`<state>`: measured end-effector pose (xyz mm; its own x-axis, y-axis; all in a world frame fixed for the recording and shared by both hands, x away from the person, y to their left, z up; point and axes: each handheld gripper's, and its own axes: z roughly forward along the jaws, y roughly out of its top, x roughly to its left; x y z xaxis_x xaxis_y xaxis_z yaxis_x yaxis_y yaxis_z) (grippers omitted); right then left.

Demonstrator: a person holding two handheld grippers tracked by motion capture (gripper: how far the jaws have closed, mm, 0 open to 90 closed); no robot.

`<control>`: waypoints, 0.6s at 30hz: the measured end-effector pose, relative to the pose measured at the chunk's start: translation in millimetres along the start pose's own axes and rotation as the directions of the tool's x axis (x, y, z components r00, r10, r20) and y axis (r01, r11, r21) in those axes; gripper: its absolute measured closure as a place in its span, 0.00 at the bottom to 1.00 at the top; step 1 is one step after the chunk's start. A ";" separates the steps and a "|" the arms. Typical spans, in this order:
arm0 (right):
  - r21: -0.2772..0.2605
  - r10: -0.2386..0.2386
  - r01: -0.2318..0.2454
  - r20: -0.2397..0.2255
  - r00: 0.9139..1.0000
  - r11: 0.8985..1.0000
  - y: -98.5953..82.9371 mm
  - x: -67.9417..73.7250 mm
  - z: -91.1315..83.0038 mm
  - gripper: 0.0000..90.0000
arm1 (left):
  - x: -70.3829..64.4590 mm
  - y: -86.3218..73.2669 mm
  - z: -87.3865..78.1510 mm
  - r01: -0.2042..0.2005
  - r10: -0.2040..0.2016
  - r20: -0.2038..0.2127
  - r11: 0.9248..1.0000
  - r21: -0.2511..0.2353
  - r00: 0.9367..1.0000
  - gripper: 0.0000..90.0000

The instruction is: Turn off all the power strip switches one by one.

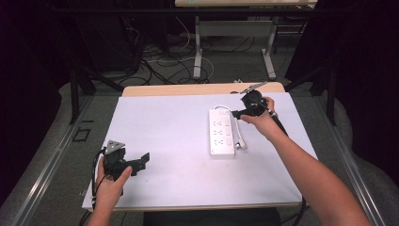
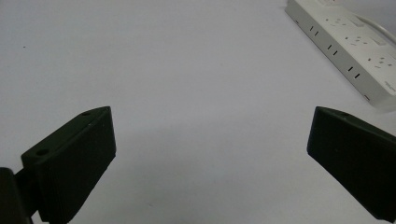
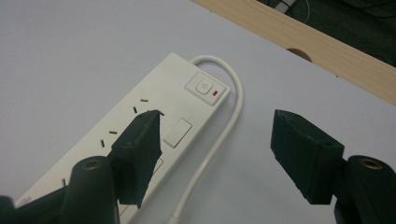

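A long white plastic power strip (image 1: 221,132) lies on the right half of the pale matte sheet (image 1: 164,122) that covers the wooden table (image 1: 188,89). Its smooth round cord (image 3: 219,135) loops beside it, and a square switch (image 3: 205,88) shows a red light. The right gripper (image 3: 215,140) hovers over the switch end, its blocky black jaws spread wide. The left gripper (image 2: 210,154) rests near the front left corner, also wide and holding nothing.

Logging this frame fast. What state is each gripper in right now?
Left gripper: jaws open, empty, over bare table.
Right gripper: jaws open, holding nothing, above the power strip.
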<state>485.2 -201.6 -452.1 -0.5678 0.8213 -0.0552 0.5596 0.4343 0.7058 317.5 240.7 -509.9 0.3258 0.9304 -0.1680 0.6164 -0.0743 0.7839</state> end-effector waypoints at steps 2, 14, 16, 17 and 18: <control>0.004 0.005 -0.005 -0.009 1.000 1.000 1.4 0.7 4.0 0.37 | 0.2 -0.1 0.1 0.000 0.000 0.000 1.000 0.002 1.000 0.01; 0.032 0.022 -0.022 0.005 1.000 0.999 9.3 4.5 24.4 0.42 | 1.3 -0.5 0.2 -0.002 0.002 0.002 1.000 0.005 1.000 0.01; 0.034 0.034 -0.034 0.008 0.999 0.999 10.5 4.5 26.8 0.42 | 1.3 -0.5 0.1 -0.001 0.001 0.003 1.000 0.005 1.000 0.01; 0.034 0.052 -0.052 0.018 0.998 0.998 11.5 4.9 27.7 0.42 | 1.3 -0.4 0.0 0.000 0.000 0.002 1.000 0.004 1.000 0.01; 0.034 0.054 -0.054 0.015 0.998 0.998 11.9 4.0 29.1 0.43 | 1.4 -0.4 -0.2 0.002 -0.002 0.003 1.000 0.005 1.000 0.01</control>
<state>507.1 -182.3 -464.4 -0.5279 0.8489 -0.0274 0.6098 0.4013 0.6834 317.5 242.1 -510.3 0.3268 0.9295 -0.1710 0.6203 -0.0744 0.7808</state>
